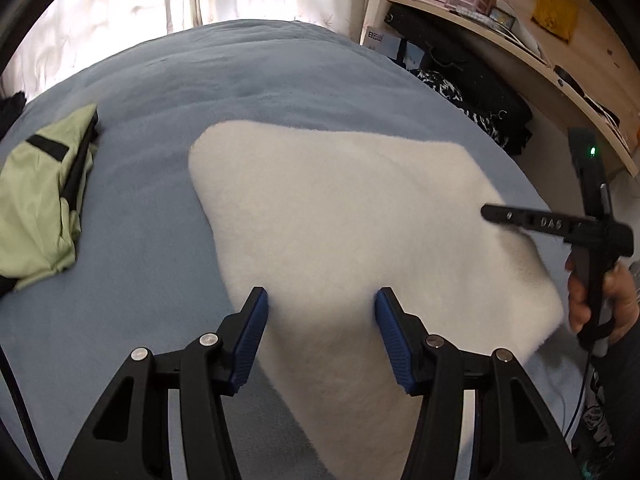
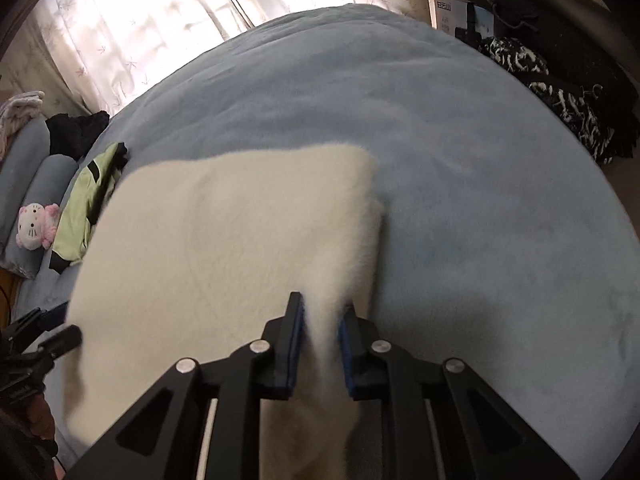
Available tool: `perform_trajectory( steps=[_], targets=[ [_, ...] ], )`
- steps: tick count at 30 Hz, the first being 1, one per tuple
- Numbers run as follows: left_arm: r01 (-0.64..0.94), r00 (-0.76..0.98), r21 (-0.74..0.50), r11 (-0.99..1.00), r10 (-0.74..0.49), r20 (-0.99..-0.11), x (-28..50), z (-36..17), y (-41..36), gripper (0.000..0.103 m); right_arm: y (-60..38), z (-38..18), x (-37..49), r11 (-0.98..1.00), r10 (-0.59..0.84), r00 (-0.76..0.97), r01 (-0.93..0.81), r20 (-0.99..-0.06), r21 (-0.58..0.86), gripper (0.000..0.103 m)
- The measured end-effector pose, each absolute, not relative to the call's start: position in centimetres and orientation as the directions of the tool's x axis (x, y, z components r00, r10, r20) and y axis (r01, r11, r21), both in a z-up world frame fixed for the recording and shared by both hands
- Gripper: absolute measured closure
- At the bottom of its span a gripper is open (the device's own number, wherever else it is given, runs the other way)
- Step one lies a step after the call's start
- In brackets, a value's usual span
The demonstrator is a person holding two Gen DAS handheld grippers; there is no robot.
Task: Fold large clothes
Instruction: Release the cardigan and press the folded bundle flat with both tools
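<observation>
A wide bed covered by a pale blue plush blanket (image 1: 168, 92) fills both views, with sheer white curtains (image 2: 132, 20) lit from behind at its far side; a curved wooden shelf (image 1: 500, 46) stacked with small pink boxes and papers stands at the right of the left wrist view, dark bags and a black-and-white patterned cloth (image 2: 568, 100) below it; the task's garment, a large cream-white fleecy garment (image 1: 340, 216), lies near the middle of the bed with its near edge raised towards both cameras; a crumpled pale green garment with black trim (image 1: 38, 208) rests on the blanket well apart to the garment's left; a small white-and-pink plush cat toy (image 2: 34, 226) sits by grey-blue bolster pillows at the far left of the right wrist view; the left gripper (image 1: 322, 332) has its blue-padded jaws about half open, the cream fabric passing between them, though contact of the pads cannot be told; the right gripper (image 2: 322, 344), held by a hand (image 1: 604, 300), has its jaws narrowly set and pinching a raised fold at the garment's right edge.
</observation>
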State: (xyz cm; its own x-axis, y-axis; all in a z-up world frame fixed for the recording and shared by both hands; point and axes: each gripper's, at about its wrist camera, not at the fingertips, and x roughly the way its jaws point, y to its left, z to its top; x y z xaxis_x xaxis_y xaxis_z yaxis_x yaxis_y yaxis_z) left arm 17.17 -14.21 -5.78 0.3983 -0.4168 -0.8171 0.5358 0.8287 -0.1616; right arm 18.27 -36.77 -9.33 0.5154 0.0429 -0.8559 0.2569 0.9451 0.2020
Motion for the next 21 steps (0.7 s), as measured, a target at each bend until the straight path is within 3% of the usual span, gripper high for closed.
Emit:
perform_trajectory(
  steps=[4,7,11,14,19,21],
  targets=[
    [0.528,0.446,-0.156,0.835,-0.429,-0.786,18.3,-3.7,-13.5,0.049,-35.1,-6.7,19.0,0.957,-0.145,0.558,0.290,-0.817,0.028,0.079],
    [0.508,0.435,-0.193,0.839,-0.444,-0.783,19.8,-3.2,-14.0,0.049,-33.4,-5.7,20.2,0.964,-0.123,0.601,0.261,-0.790,0.048,0.079],
    [0.506,0.400,-0.234,0.830,-0.466,-0.789,21.2,-4.2,-15.7,0.069,-31.0,-6.9,23.4,0.965,-0.015,0.593,0.219,-0.805,0.143,0.079],
    [0.478,0.396,-0.266,0.837,-0.475,-0.786,22.1,-5.3,-16.8,0.072,-29.5,-8.8,25.6,0.969,0.017,0.571,0.194,-0.821,0.155,0.079],
    [0.466,0.416,-0.281,0.839,-0.488,-0.767,23.4,-5.9,-16.8,0.072,-31.1,-10.3,26.3,0.968,-0.127,0.567,0.250,-0.814,0.023,0.081],
    [0.475,0.409,-0.289,0.831,-0.499,-0.764,23.6,-6.2,-16.7,0.080,-33.7,-10.6,25.6,0.954,-0.123,0.568,0.293,-0.814,0.059,0.085]
  ],
)
